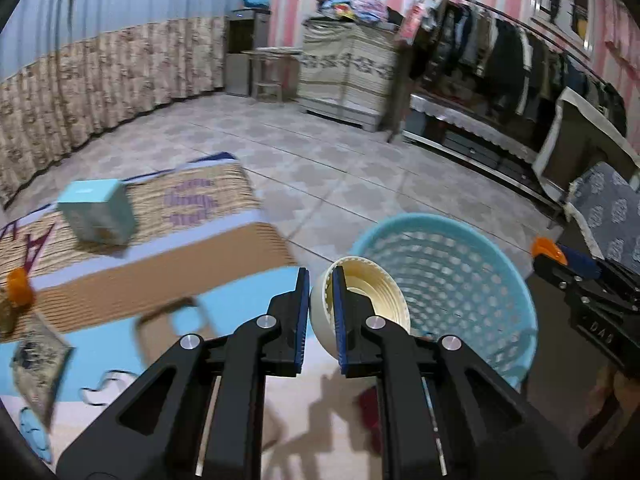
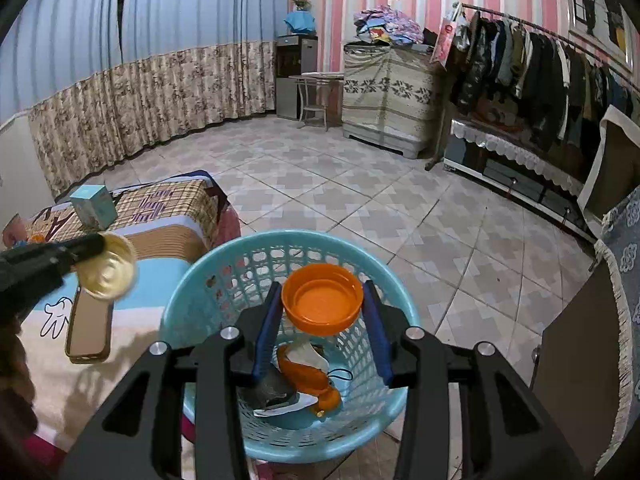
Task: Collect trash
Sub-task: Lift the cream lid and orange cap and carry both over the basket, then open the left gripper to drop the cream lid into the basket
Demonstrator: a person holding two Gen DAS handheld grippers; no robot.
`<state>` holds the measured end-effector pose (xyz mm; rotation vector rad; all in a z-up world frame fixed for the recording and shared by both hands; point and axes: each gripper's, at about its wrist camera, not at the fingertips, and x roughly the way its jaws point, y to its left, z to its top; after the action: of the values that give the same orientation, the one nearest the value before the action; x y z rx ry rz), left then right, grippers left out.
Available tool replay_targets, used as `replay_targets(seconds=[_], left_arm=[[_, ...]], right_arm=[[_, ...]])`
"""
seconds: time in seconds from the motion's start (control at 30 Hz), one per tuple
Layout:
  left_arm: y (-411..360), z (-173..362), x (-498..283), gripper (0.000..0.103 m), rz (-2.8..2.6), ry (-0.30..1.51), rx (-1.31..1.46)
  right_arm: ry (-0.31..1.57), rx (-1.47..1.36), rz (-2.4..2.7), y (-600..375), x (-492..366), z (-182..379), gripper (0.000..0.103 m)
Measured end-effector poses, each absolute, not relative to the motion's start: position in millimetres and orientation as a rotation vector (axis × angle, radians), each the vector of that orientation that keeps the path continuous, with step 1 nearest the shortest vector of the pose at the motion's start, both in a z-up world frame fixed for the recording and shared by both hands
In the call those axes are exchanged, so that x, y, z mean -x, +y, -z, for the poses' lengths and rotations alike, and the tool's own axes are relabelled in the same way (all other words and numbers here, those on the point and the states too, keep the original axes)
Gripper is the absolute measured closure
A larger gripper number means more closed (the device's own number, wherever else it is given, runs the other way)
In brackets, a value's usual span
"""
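Observation:
My left gripper (image 1: 321, 316) is shut on the rim of a cream plastic lid (image 1: 376, 300), held just left of the light blue mesh basket (image 1: 460, 280). The lid also shows in the right wrist view (image 2: 106, 270), over the bed. My right gripper (image 2: 322, 320) is shut on an orange lid (image 2: 322, 298), held above the basket (image 2: 208, 280). Orange and white scraps (image 2: 308, 376) lie in the basket's bottom. The right gripper shows at the right edge of the left wrist view (image 1: 560, 256).
A bed with a patterned cover (image 2: 168, 204) is on the left, with a teal box (image 2: 94, 206), a phone in a tan case (image 2: 90, 328) and an orange object (image 1: 18, 286) on it. A clothes rack (image 2: 540, 64) and a chair (image 2: 580, 340) stand to the right.

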<state>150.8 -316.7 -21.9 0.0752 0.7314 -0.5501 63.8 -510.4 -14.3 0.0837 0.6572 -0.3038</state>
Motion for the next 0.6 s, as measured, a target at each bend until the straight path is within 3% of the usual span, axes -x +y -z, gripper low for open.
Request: replay_targets(seconds=[0.27, 0.6], left_arm=[[-371.3, 30.4, -137.3, 0.089, 0.614, 0.716, -0.139], [-353.2, 8.7, -141.7, 0.025, 0.531, 0.643, -0.120]], right_arm=[[0.660, -0.103, 0.315, -524.5, -59.3, 20.4, 0.063], [0.661, -0.119, 0.321, -529.0, -61.4, 23.3, 0.063]])
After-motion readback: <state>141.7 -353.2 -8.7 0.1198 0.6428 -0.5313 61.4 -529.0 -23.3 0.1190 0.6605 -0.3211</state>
